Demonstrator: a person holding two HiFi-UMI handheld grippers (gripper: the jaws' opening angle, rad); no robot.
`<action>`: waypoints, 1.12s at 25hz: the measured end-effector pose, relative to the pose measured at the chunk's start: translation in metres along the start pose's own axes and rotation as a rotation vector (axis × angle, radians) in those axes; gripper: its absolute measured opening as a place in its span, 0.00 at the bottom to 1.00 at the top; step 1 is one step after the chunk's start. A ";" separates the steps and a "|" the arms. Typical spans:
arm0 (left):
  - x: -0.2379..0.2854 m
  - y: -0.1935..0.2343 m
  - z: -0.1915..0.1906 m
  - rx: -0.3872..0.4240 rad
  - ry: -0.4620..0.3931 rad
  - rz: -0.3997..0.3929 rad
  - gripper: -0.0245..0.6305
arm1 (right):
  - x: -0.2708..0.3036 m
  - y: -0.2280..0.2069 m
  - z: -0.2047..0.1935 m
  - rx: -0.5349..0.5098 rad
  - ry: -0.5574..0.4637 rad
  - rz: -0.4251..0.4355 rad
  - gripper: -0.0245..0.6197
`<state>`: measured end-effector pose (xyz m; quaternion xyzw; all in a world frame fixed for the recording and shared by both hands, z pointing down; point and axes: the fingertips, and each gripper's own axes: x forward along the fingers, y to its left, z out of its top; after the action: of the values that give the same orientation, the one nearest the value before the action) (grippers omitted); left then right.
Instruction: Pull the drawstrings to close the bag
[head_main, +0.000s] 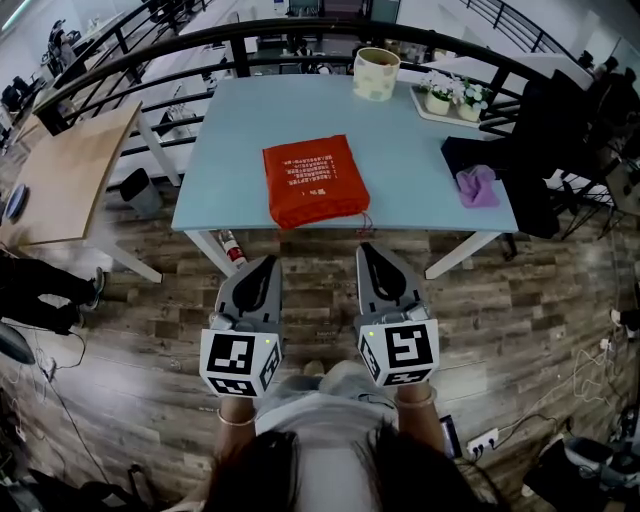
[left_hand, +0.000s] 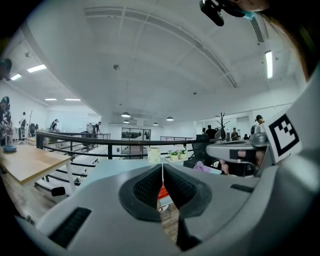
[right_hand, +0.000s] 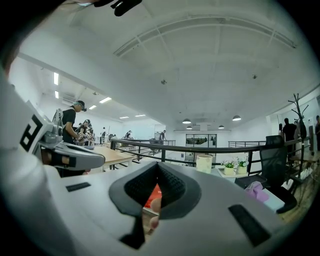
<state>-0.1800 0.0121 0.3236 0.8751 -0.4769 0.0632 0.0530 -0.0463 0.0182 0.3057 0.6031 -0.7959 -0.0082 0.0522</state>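
Observation:
A red drawstring bag (head_main: 312, 180) lies flat on the light blue table (head_main: 230, 150), its mouth toward the near edge, where a thin cord (head_main: 366, 226) hangs out. Both grippers hang in front of the table, above the wooden floor, short of the bag and touching nothing. My left gripper (head_main: 268, 262) is shut with its jaws pressed together. To its right, my right gripper (head_main: 368, 250) is also shut and empty. A sliver of the red bag (left_hand: 161, 191) shows below the jaws in the left gripper view, and the bag (right_hand: 154, 194) likewise in the right gripper view.
At the table's far edge stand a pale cup (head_main: 376, 73) and a tray of small flower pots (head_main: 450, 97). A dark cloth (head_main: 480, 158) with a purple cloth (head_main: 477, 186) lies at the right. A wooden table (head_main: 65, 175) stands left; a black railing (head_main: 300, 30) runs behind.

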 end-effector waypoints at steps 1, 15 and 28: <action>0.001 0.001 -0.001 -0.002 0.004 -0.002 0.07 | 0.000 -0.001 -0.001 0.003 0.003 -0.004 0.08; 0.031 0.008 -0.007 -0.013 0.026 0.028 0.07 | 0.021 -0.040 -0.015 0.002 0.027 -0.034 0.08; 0.099 0.035 -0.011 -0.028 0.059 0.086 0.07 | 0.093 -0.080 -0.026 -0.048 0.063 0.036 0.08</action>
<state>-0.1569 -0.0864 0.3519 0.8508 -0.5130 0.0843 0.0766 0.0081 -0.0921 0.3321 0.5872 -0.8042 -0.0072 0.0919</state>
